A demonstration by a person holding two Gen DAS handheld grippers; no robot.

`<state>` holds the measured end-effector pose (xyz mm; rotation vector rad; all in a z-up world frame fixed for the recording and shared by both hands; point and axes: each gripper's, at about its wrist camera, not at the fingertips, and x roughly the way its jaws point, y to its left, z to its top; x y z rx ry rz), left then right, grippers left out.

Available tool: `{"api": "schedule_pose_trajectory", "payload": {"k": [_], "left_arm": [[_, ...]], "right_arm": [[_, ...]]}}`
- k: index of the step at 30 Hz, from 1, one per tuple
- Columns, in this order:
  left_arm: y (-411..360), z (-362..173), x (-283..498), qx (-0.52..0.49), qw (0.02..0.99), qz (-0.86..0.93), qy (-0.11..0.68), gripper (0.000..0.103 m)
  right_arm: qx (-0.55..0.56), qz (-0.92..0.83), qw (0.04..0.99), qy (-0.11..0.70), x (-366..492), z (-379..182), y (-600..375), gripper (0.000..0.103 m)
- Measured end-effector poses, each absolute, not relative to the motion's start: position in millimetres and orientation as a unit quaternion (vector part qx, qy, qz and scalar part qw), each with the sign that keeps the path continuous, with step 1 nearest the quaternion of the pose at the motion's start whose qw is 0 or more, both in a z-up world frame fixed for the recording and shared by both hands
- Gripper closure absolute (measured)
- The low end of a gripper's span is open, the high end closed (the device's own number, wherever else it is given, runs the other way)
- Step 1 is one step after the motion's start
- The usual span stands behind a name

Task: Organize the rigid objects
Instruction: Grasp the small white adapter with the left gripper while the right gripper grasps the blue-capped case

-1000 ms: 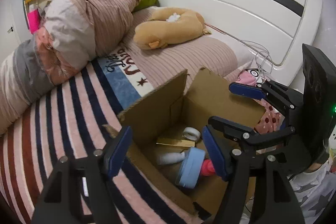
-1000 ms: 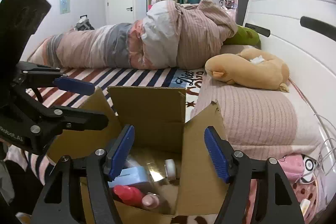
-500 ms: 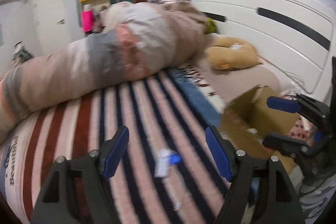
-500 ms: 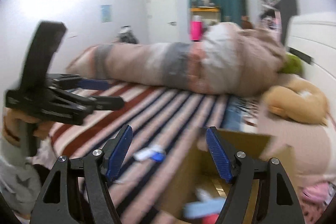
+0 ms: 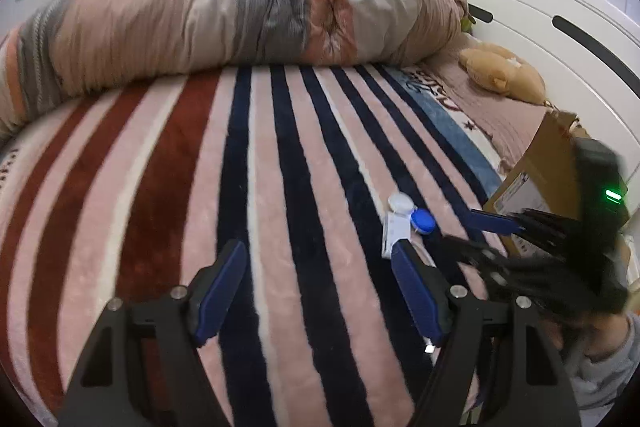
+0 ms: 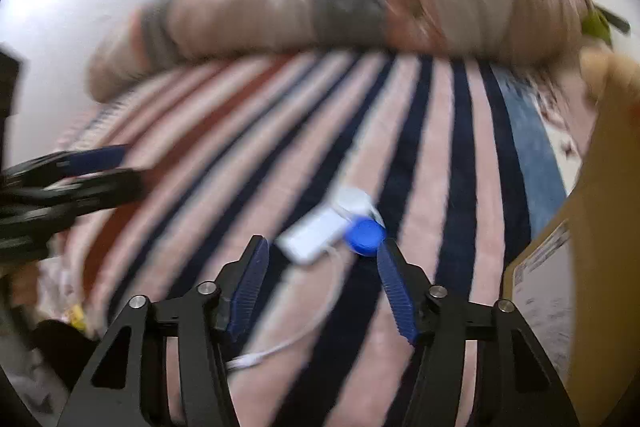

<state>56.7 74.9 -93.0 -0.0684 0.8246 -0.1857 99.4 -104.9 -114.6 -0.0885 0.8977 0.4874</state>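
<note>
A small white box (image 6: 316, 241), a blue cap (image 6: 365, 237) and a white round piece (image 5: 400, 203) are left on the striped bed (image 5: 248, 187), beside the cardboard box (image 5: 536, 175). The right gripper (image 6: 320, 287) is held just before them, jaws spread and empty; the left gripper (image 5: 316, 291) is likewise spread, nothing pinched. Collection of these items is judged not yet done.

Both your wrist views sit low over the blanket (image 5: 280, 155), facing the duvet (image 5: 240, 15); both share the box (image 6: 600, 227).

Striped bed (image 5: 168, 187) carries white case (image 5: 394, 233), cardboard box (image 5: 536, 179), rolled quilt (image 5: 240, 15).
</note>
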Motion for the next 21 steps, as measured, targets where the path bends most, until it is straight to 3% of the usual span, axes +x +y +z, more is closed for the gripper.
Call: {"api": "schedule_pose_trajectory", "payload": {"k": [4, 8, 18, 20, 21], "left_arm": [[72, -111, 63, -0.041, 0.905, -0.120, 0.406, 0.031], [63, -123, 70, -0.046, 0.897, -0.137, 0.419, 0.031], [8, -148, 101, -0.029, 0.876, -0.181, 0.447, 0.031], [-5, -158, 110, -0.029, 0.870, -0.185, 0.457, 0.035], [-7, -162, 114, -0.032, 0.869, -0.183, 0.459, 0.047]], "right_arm": [[-0.035, 0.216, 0.873, 0.436, 130, -144, -109, 0.056], [-0.034, 0.219, 0.871, 0.438, 150, -156, -111, 0.077], [-0.090, 0.166, 0.879, 0.437, 118, -150, -131, 0.077], [-0.096, 0.165, 0.881, 0.434, 113, -149, -133, 0.077], [-0.100, 0.166, 0.881, 0.432, 111, -149, -133, 0.077]]}}
